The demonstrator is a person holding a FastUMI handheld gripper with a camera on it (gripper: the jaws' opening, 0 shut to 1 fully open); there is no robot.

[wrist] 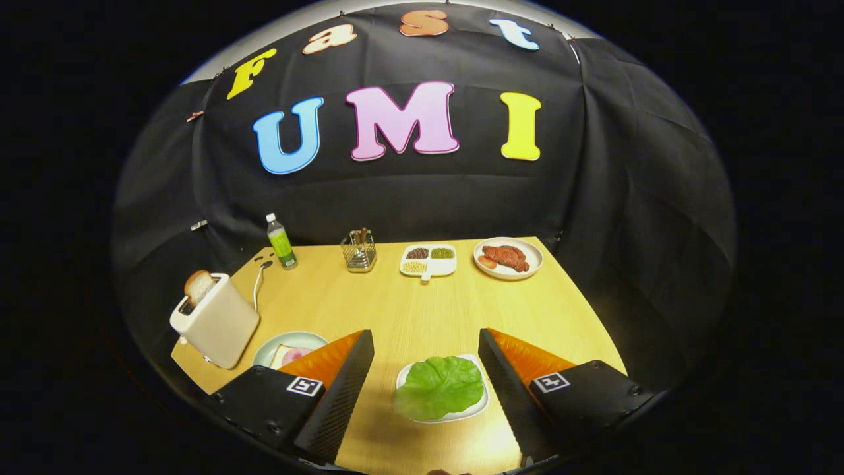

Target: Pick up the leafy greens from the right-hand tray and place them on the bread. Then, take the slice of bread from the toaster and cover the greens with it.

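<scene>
Surface (409,310): light wood.
Far edge: bottle (281,241), wire holder (359,251), divided dish (428,261), meat plate (508,258).
Left edge: toaster (216,321), plate with bread (285,351).
Near edge: tray (476,402) with leafy greens (439,387).

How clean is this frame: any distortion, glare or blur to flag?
Gripper view: strong fisheye bending of the table edges; even light, no glare; leafy greens, lying between the open gripper fingers, look sharp; the toaster is slightly stretched.

Square-marked screwed claw (425,343) housings
</scene>
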